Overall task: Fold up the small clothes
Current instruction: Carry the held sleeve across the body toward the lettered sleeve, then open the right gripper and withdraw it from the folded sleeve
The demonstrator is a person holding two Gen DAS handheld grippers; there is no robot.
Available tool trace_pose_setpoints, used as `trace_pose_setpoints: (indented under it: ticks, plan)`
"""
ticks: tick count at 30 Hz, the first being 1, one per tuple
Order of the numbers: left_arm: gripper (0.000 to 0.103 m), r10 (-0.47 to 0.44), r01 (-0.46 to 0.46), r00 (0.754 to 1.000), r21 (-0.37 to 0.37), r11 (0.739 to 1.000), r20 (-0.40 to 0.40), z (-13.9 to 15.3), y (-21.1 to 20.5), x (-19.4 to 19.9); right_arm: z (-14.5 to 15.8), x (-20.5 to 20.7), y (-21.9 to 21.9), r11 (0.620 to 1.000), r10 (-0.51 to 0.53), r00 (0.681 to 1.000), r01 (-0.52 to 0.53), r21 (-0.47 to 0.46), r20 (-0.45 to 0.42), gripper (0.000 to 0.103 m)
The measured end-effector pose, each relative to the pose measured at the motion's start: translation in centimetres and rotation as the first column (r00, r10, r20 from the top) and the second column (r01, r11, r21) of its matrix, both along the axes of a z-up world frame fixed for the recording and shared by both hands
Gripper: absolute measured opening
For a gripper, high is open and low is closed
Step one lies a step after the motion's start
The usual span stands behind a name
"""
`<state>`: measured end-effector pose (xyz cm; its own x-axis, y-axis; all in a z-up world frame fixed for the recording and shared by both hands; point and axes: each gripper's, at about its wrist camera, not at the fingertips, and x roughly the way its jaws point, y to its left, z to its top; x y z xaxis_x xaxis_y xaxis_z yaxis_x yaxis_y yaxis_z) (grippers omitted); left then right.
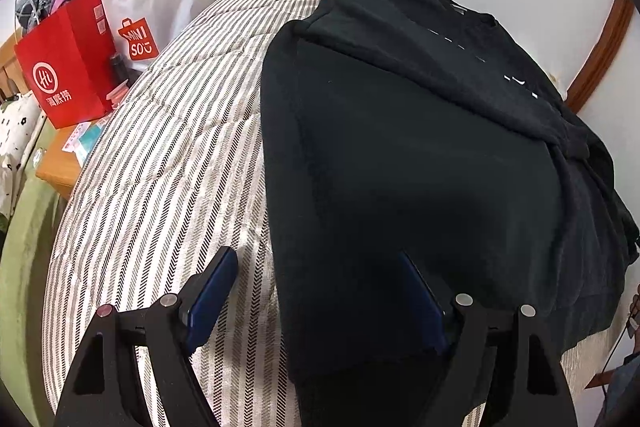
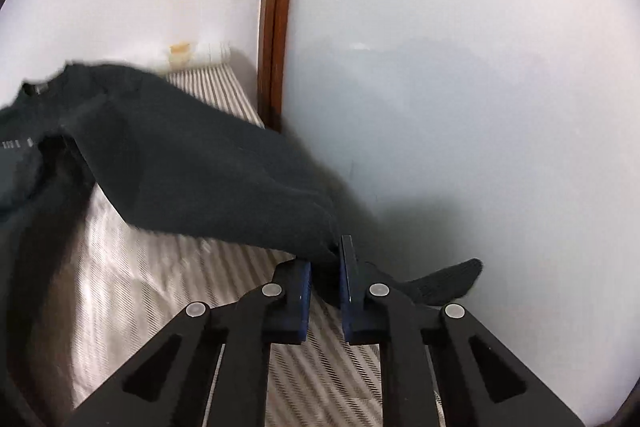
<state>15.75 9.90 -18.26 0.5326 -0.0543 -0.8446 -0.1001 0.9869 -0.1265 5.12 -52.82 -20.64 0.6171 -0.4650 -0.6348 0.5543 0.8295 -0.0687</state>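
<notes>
Right wrist view showed the right hand-held gripper [image 2: 325, 269] clamped on the cuffed sleeve end of the black knit sweater [image 1: 420, 155], which lay partly folded on the striped bed [image 1: 168, 163]; left hand-held gripper [image 1: 320, 291] wide, empty; sleeve fold pending.

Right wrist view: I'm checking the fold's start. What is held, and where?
The right gripper is shut on the black sweater's sleeve, just behind the cuff.
</notes>
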Motion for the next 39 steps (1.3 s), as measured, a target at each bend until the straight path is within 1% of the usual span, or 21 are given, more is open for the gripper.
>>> trace_pose_setpoints:
  ticks: [2, 4, 8, 10, 14, 18, 20, 23, 24, 25, 27, 28, 30, 31, 32, 33, 34, 35, 36, 37, 39]
  plan:
    - [0.079, 0.005, -0.005, 1.000, -0.019, 1.000, 0.001, 0.1, 0.3, 0.1, 2.2, 0.2, 1.3, 1.000, 0.018, 0.999, -0.017, -0.018, 0.042, 0.011]
    - [0.079, 0.002, -0.002, 1.000, -0.035, 0.999, 0.013, 0.3, 0.7, 0.1, 4.7, 0.6, 3.3, 0.998, 0.064, 0.993, -0.061, -0.032, 0.102, 0.011]
    - [0.079, 0.012, -0.011, 1.000, -0.034, 0.999, 0.016, 0.4, 1.5, 0.4, 9.5, 3.0, 8.8, 0.983, 0.186, 0.964, -0.179, -0.051, 0.189, 0.011]
    - [0.079, 0.011, -0.010, 1.000, -0.026, 1.000, 0.017, 0.5, 1.9, 0.6, 11.5, 4.9, 12.6, 0.965, 0.259, 0.942, -0.247, -0.082, 0.212, 0.010]
    - [0.079, 0.002, -0.002, 1.000, -0.010, 1.000, 0.027, 0.8, 2.2, 0.7, 14.2, 8.7, 19.3, 0.930, 0.366, 0.901, -0.344, -0.131, 0.232, 0.010]
    - [0.079, 0.004, -0.003, 1.000, -0.037, 0.999, 0.030, 0.8, 3.4, 0.9, 16.4, 12.7, 25.9, 0.884, 0.467, 0.849, -0.441, -0.154, 0.247, 0.010]
    - [0.079, 0.006, -0.004, 0.999, -0.049, 0.999, 0.032, 0.9, 3.9, 1.1, 17.2, 14.2, 29.8, 0.851, 0.525, 0.814, -0.493, -0.182, 0.248, 0.010]
    - [0.079, 0.006, -0.004, 0.999, -0.058, 0.998, 0.038, 0.9, 4.3, 1.4, 17.2, 16.7, 34.9, 0.792, 0.611, 0.758, -0.578, -0.198, 0.230, 0.010]
    - [0.079, 0.004, -0.002, 0.999, -0.060, 0.998, 0.039, 0.9, 4.3, 1.4, 16.8, 17.6, 36.4, 0.776, 0.631, 0.747, -0.601, -0.193, 0.211, 0.011]
    - [0.079, 0.004, -0.001, 0.999, -0.060, 0.998, 0.038, 0.9, 4.4, 1.5, 15.9, 18.5, 38.0, 0.755, 0.655, 0.731, -0.630, -0.180, 0.188, 0.012]
    - [0.079, 0.000, 0.002, 0.999, -0.066, 0.998, 0.035, 0.9, 4.4, 1.6, 14.4, 19.3, 39.6, 0.726, 0.688, 0.709, -0.670, -0.155, 0.154, 0.014]
    - [0.079, -0.005, 0.007, 0.999, -0.070, 0.998, 0.033, 0.9, 4.3, 1.7, 13.2, 20.1, 40.2, 0.719, 0.695, 0.709, -0.681, -0.141, 0.123, 0.018]
    - [0.079, -0.021, 0.023, 0.999, -0.065, 0.998, 0.030, 1.0, 4.1, 1.9, 10.9, 20.7, 40.4, 0.732, 0.681, 0.731, -0.673, -0.107, 0.055, 0.022]
    - [0.079, -0.036, 0.038, 0.999, -0.055, 0.998, 0.031, 1.1, 3.7, 2.0, 9.6, 20.8, 39.8, 0.741, 0.671, 0.741, -0.668, -0.070, 0.026, 0.027]
    - [0.079, -0.047, 0.048, 0.998, -0.046, 0.998, 0.033, 1.3, 3.5, 2.1, 8.8, 20.3, 38.8, 0.745, 0.667, 0.745, -0.666, -0.038, 0.017, 0.030]
    - [0.079, -0.055, 0.057, 0.998, -0.040, 0.998, 0.036, 1.4, 3.2, 2.2, 8.2, 19.9, 37.7, 0.747, 0.664, 0.747, -0.664, -0.004, 0.016, 0.042]
    - [0.079, -0.070, 0.071, 0.997, -0.031, 0.997, 0.042, 1.7, 2.8, 2.3, 7.8, 19.3, 36.4, 0.748, 0.662, 0.750, -0.662, 0.042, 0.023, 0.065]
    - [0.079, -0.077, 0.078, 0.996, -0.028, 0.997, 0.045, 1.8, 2.5, 2.4, 7.4, 18.6, 35.0, 0.750, 0.656, 0.754, -0.656, 0.088, 0.032, 0.075]
    - [0.079, -0.084, 0.085, 0.995, -0.025, 0.996, 0.047, 2.0, 2.1, 2.5, 7.1, 17.8, 33.8, 0.753, 0.647, 0.761, -0.648, 0.116, 0.048, 0.083]
    - [0.079, -0.091, 0.093, 0.995, -0.025, 0.995, 0.049, 2.2, 1.6, 2.8, 6.9, 17.1, 33.0, 0.757, 0.639, 0.767, -0.641, 0.125, 0.059, 0.083]
    - [0.079, -0.104, 0.106, 0.993, -0.025, 0.994, 0.051, 2.5, 0.6, 3.1, 6.5, 15.4, 31.4, 0.767, 0.630, 0.775, -0.631, 0.117, 0.051, 0.083]
